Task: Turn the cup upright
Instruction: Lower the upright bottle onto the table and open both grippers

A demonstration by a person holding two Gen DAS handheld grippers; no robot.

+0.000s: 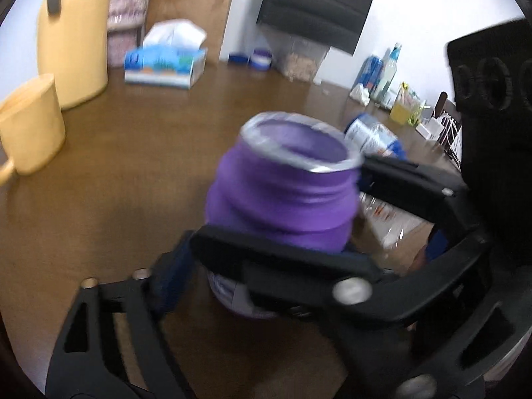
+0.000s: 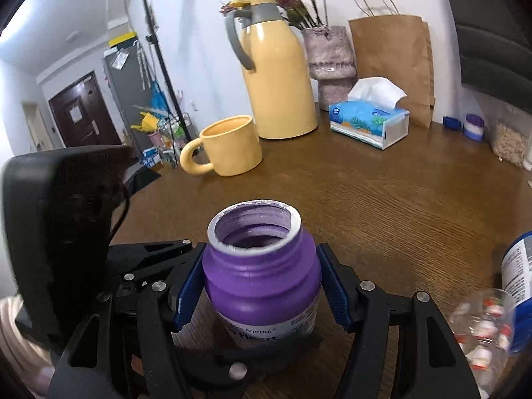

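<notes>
The purple cup, a jar-shaped container with a white label, stands upright with its open mouth up. My right gripper is shut on it, a blue pad pressed against each side of its shoulder. The blurred left wrist view shows the cup with the right gripper's black fingers across it. My left gripper is open around the cup's lower body, its pads apart from the wall. Its black housing sits left of the cup. The cup's base is hidden.
On the brown wooden table, a yellow mug and tall yellow thermos stand beyond the cup. A tissue box, vase and paper bag are at the back. A clear plastic bottle and blue-white can lie right.
</notes>
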